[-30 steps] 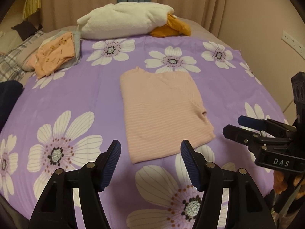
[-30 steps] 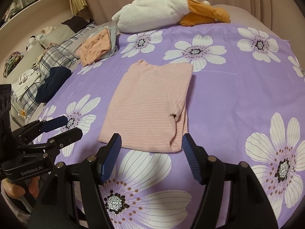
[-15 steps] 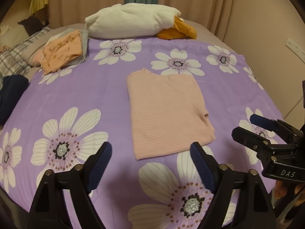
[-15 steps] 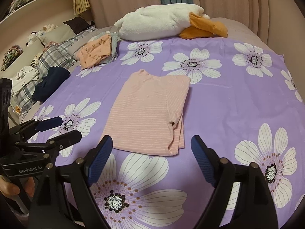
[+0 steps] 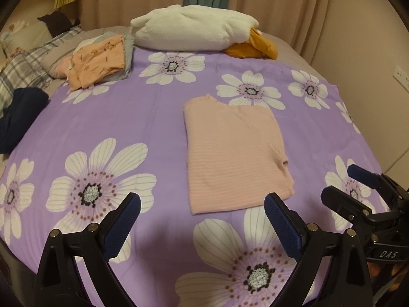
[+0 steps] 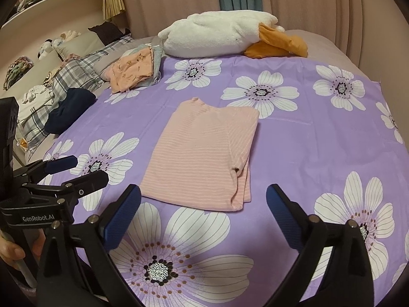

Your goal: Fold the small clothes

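Note:
A pink striped top lies flat on the purple flowered sheet, folded into a narrow rectangle with a sleeve tucked on its right side. It also shows in the right wrist view. My left gripper is wide open and empty, held above the sheet just short of the top's near edge. My right gripper is wide open and empty, also just short of the near edge. Each gripper shows in the other's view: the right one at the right edge, the left one at the left edge.
A stack of folded clothes with an orange printed piece on top lies at the far left. A white and orange plush pillow lies at the far end. A dark navy garment and plaid bedding lie at the left. A wall stands close on the right.
Both grippers have opened wider and pulled back toward me and upward. The pink top has not moved.

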A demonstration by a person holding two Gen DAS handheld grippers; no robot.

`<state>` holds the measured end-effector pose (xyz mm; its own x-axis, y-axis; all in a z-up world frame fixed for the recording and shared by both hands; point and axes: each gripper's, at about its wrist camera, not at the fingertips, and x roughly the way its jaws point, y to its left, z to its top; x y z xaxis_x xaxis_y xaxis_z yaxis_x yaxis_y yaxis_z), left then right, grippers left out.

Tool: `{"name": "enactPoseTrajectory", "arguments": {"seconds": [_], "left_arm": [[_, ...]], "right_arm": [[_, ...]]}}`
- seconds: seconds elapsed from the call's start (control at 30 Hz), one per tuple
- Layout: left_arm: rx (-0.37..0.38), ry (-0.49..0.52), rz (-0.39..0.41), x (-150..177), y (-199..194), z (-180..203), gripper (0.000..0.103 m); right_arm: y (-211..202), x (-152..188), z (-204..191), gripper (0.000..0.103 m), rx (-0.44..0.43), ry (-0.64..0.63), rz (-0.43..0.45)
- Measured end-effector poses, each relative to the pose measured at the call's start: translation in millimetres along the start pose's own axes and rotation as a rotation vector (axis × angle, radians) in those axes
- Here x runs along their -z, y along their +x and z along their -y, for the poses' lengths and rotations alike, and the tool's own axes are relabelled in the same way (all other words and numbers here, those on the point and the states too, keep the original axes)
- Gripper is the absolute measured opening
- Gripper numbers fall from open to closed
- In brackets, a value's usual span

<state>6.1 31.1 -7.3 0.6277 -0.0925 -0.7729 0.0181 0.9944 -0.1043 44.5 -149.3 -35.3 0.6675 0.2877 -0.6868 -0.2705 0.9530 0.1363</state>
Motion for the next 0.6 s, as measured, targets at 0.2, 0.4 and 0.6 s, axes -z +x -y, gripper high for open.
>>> {"name": "enactPoseTrajectory", "arguments": {"seconds": [0.2,0.4,0.6], "left_arm": [[-0.006,-0.009,-0.013,0.6,2.7,-1.9,0.097],[-0.018,-0.005,-0.013,0.3,3.6,-1.5,0.097],[-0.022,-0.004,-0.016,0.4,4.0,-1.1,0.097]], "right_arm": [[-0.5,-0.7,-2.7,0.103,0.043,-0.006,0.001],[-2.8,-1.1,-3.1,0.103,0.064,-0.008,0.008],[-3.0,-2.0,-2.6,0.103,0.068,-0.008,0.009]]}}
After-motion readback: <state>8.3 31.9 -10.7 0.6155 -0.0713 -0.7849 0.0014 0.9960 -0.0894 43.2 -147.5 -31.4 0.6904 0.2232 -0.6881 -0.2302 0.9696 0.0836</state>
